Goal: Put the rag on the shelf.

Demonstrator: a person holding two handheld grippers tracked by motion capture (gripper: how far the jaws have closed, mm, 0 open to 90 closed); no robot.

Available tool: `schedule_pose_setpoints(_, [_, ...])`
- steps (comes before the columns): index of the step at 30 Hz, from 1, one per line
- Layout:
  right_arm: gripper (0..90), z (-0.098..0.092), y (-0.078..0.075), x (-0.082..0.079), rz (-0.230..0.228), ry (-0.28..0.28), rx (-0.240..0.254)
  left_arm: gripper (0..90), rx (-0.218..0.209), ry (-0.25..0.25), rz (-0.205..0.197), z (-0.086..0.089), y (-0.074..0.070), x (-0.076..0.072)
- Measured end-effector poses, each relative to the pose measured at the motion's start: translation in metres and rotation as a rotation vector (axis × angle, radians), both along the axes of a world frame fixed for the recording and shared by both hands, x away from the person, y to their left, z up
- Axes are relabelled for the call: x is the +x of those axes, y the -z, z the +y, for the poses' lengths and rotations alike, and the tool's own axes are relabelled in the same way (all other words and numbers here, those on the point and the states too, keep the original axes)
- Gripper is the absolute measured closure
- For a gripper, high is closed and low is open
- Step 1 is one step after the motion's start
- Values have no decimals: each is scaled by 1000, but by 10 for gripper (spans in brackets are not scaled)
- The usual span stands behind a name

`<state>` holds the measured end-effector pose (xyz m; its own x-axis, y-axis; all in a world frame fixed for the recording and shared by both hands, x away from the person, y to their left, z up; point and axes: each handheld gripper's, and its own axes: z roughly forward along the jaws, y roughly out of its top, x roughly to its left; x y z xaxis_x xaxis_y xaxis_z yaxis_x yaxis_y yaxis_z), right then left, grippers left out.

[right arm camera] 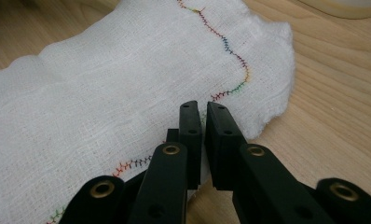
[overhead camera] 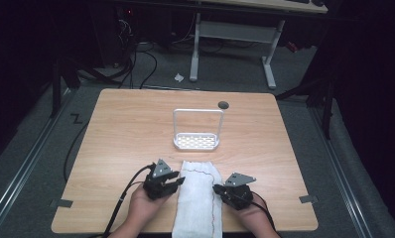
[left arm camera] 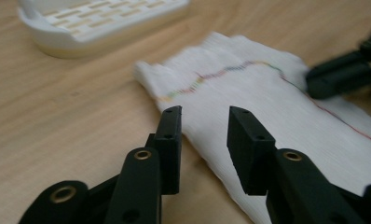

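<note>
A folded white gauze cloth [overhead camera: 199,198] with a coloured stitch line lies on the wooden table [overhead camera: 121,129] at the near middle, running off the front edge. My left gripper [overhead camera: 174,181] is at the cloth's left edge. It stands open [left arm camera: 204,114], one jaw over bare wood and the other over the cloth [left arm camera: 249,88]. My right gripper [overhead camera: 219,189] is at the cloth's right edge. Its jaws are closed to a thin slit [right arm camera: 204,109] on the edge of the cloth [right arm camera: 127,93], where the stitch line runs in.
A white slotted tray [overhead camera: 196,142] with an upright wire frame stands just beyond the cloth, at mid table. It also appears low and close as the tray [left arm camera: 99,18]. A dark round hole [overhead camera: 223,104] sits behind it. Desk legs and cables lie on the floor beyond.
</note>
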<state>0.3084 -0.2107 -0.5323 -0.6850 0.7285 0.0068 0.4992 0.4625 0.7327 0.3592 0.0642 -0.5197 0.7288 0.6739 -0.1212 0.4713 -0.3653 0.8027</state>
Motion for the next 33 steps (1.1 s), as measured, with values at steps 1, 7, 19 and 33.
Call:
schedule_pose_setpoints(1, [852,0,0,0,1,-1,0,631,11,-13,5,-3,0,7])
schedule_pose_setpoints(7, [851,-1,0,1,0,-9,2,601,57,-63,-2,-22,2,32])
schedule_pose_setpoints(19, [829,0,2,2,1,-12,20,849,-5,-130,10,-13,17,40])
schedule_pose_setpoints(33, [711,2,-8,61,35,149,76,833,-72,-96,79,-8,19,44])
